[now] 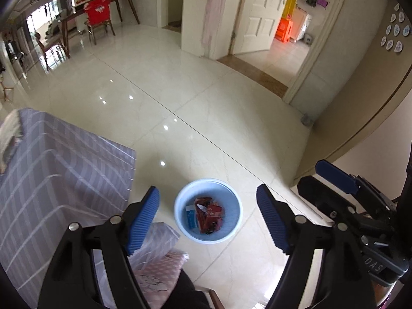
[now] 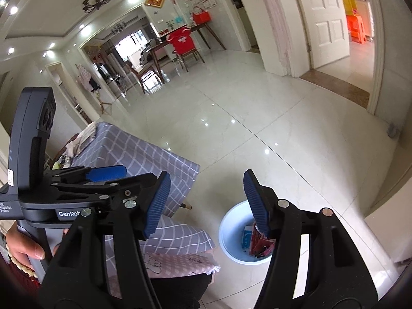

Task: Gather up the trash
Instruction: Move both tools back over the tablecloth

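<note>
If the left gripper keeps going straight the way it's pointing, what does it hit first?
Most likely the blue bin with trash inside; it sits between the open left gripper fingers, with nothing visibly in the way. Depth is uncertain.

Floor (image 1: 206, 97) glossy tile — bin (image 1: 231, 200) smooth plastic — tablecloth (image 1: 64, 167) checked cloth.

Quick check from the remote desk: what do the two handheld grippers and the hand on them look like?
Both the left gripper and right gripper have black angular frames with silver rivets and ribbed blue pads. The left unit's body reads "GenRob" in white. The bare left hand wears a pale bead bracelet.
</note>
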### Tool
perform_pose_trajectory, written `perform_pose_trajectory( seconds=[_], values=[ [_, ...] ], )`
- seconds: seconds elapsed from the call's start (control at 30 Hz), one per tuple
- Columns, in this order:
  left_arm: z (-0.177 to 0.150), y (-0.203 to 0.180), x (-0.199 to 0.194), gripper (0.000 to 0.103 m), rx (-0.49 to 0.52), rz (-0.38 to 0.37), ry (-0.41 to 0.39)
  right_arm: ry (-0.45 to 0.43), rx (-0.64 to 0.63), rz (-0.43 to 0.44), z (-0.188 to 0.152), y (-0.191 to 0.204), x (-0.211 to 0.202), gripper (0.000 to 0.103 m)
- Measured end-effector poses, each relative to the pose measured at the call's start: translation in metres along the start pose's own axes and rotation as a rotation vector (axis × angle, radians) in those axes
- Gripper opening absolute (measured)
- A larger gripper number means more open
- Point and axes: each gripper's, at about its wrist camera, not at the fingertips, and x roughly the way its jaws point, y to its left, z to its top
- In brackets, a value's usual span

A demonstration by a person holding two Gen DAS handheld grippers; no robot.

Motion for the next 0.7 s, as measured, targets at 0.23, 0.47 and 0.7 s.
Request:
perform_pose_trajectory(
  seconds=[0.23,0.47,0.7],
  values=[
    [-0.016,0.064,-0.054,0.076,-0.072,0.061,-0.090,0.003,-0.122,0.065,0.011,0.084,0.012,0.060],
    [-0.042,0.170,-0.107,0.076,-0.243,0.137,-0.160,0.044,-0.273,0.161,0.010,0.192,0.049,0.060],
    [-0.077,0.303,-0.145,0.077,-0.505,0.223,-0.201,0.130,-0.406,0.246,-0.001,0.289,0.098,0.060]
  ],
)
